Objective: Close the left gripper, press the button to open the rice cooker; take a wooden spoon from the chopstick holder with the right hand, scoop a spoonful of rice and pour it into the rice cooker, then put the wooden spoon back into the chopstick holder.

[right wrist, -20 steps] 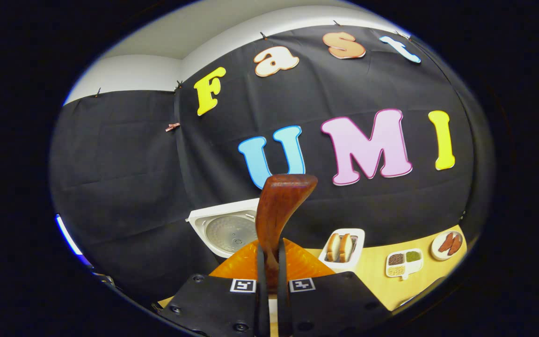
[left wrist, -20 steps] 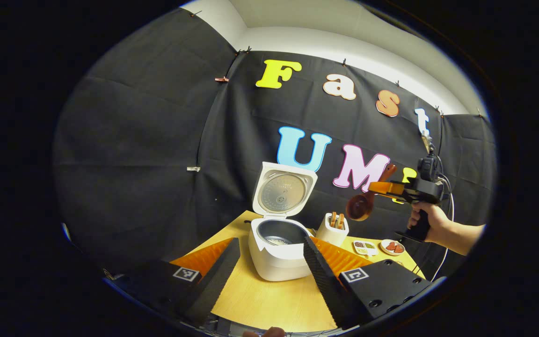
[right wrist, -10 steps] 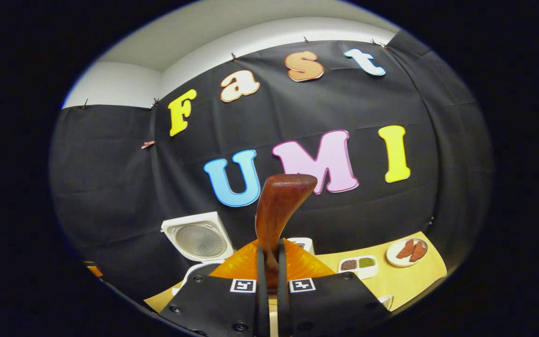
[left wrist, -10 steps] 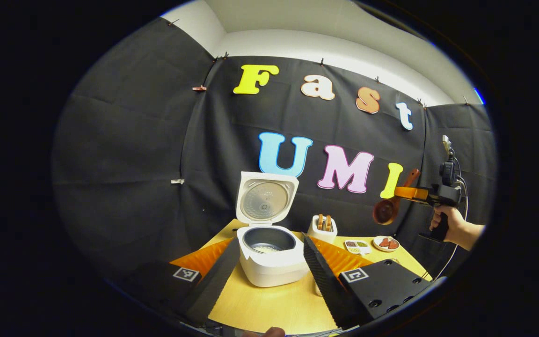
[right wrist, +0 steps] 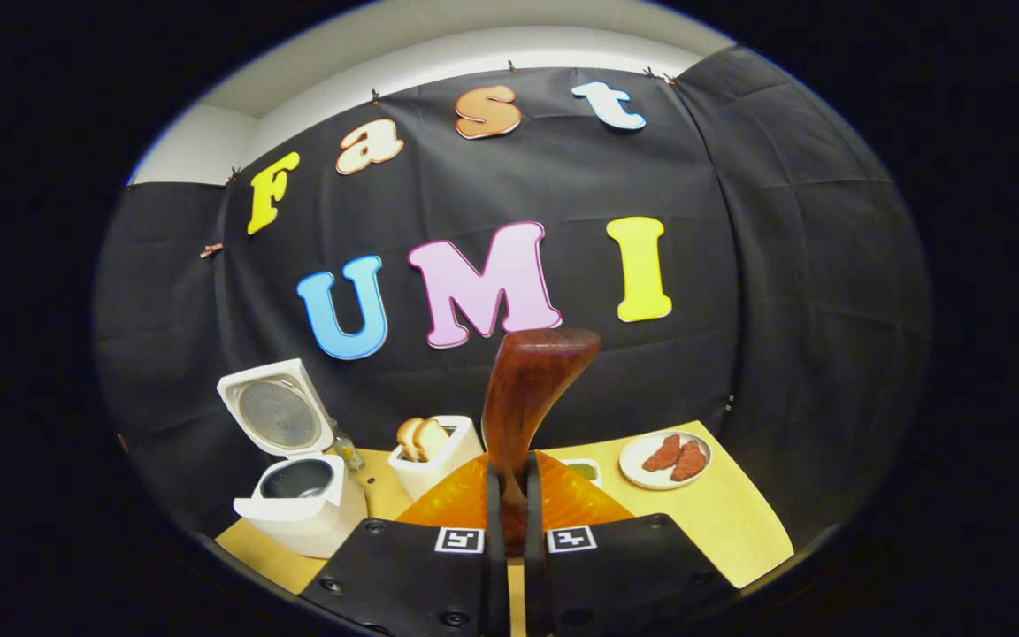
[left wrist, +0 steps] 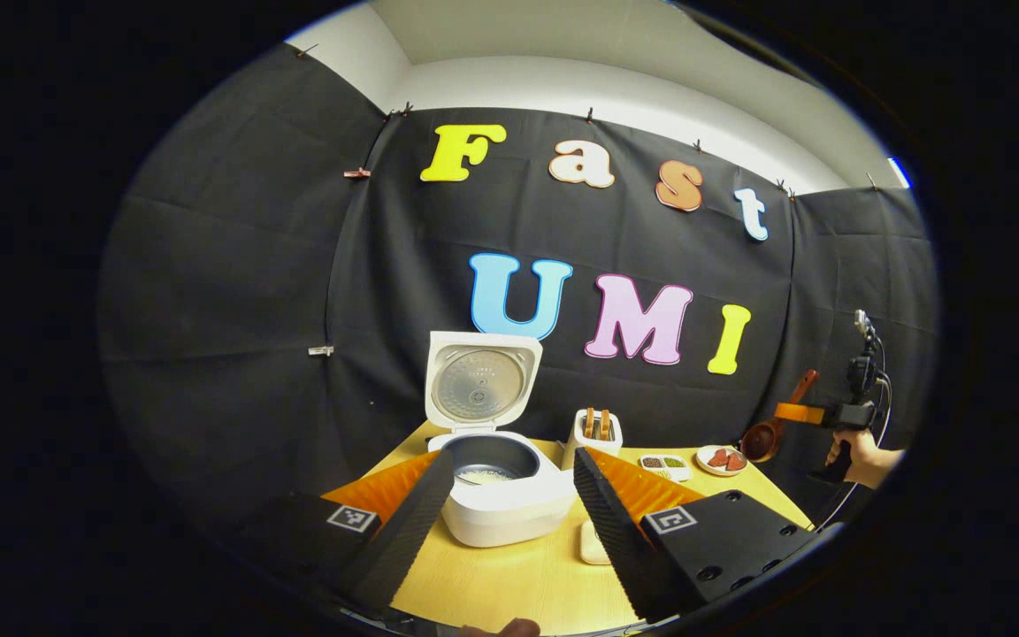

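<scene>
The right gripper (right wrist: 509, 495) has both fingers pressed against the handle of the dark reddish-brown wooden spoon (right wrist: 527, 389), which stands up between them in the right gripper view. In the left gripper view that same gripper (left wrist: 797, 413) is held by a hand (left wrist: 863, 460) at the far right, off the right end of the light wooden table (left wrist: 509, 584), with the spoon's round bowl (left wrist: 762, 440) hanging down and to the left, near a small white plate of red pieces (left wrist: 722, 459). The left gripper (left wrist: 509, 513) is spread wide, holding nothing, and the white rice cooker (left wrist: 501, 509) sits between its fingers, lid raised and white rice in the dark inner pot. Just right of the cooker stands the white chopstick holder (left wrist: 596, 440), well apart from the spoon.
</scene>
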Tool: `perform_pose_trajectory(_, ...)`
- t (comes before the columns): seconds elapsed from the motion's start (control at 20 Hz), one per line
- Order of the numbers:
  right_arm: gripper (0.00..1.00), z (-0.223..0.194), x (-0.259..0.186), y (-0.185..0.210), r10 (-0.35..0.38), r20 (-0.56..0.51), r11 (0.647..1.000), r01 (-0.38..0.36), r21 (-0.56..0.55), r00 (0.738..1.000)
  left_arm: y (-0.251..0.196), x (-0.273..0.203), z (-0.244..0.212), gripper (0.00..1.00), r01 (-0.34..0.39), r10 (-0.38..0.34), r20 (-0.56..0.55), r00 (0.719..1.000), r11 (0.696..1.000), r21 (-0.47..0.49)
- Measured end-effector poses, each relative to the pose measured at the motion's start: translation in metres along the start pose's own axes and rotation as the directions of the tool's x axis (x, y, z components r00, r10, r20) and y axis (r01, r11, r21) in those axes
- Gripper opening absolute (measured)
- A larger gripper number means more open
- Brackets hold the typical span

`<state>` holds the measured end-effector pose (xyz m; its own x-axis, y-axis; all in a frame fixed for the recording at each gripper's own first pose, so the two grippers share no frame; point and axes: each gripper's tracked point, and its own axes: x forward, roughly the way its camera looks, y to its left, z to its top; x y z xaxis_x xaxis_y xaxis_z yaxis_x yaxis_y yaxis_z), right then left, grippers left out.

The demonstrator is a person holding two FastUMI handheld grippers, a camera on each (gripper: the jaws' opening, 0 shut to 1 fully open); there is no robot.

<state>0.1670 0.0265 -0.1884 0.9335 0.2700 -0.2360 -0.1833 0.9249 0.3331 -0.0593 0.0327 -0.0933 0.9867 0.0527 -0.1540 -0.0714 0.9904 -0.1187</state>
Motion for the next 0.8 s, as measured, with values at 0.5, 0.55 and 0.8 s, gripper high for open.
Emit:
perform_pose_trajectory(0.5, 0.12, -0.12, 0.026, -0.072, -0.095, -0.18, 0.991, 0.11, 0.074, 0.979, -0.017, -0.009, 0.005, 0.94, -0.043, 0.043, -0.017, 0.999, 0.999, 0.012)
perform_pose_trajectory(0.55, 0.12, -0.129, 0.029, -0.075, -0.1, -0.196, 0.988, 0.12, 0.093, 0.975, -0.018, -0.011, 0.004, 0.94, -0.048, 0.048, -0.021, 0.999, 0.999, 0.014)
perform_pose_trajectory(0.8, 0.13, -0.162, 0.041, -0.084, -0.104, -0.243, 0.97, 0.152, 0.188, 0.965, -0.019, -0.015, 0.005, 0.94, -0.072, 0.074, -0.025, 0.997, 0.996, 0.059)
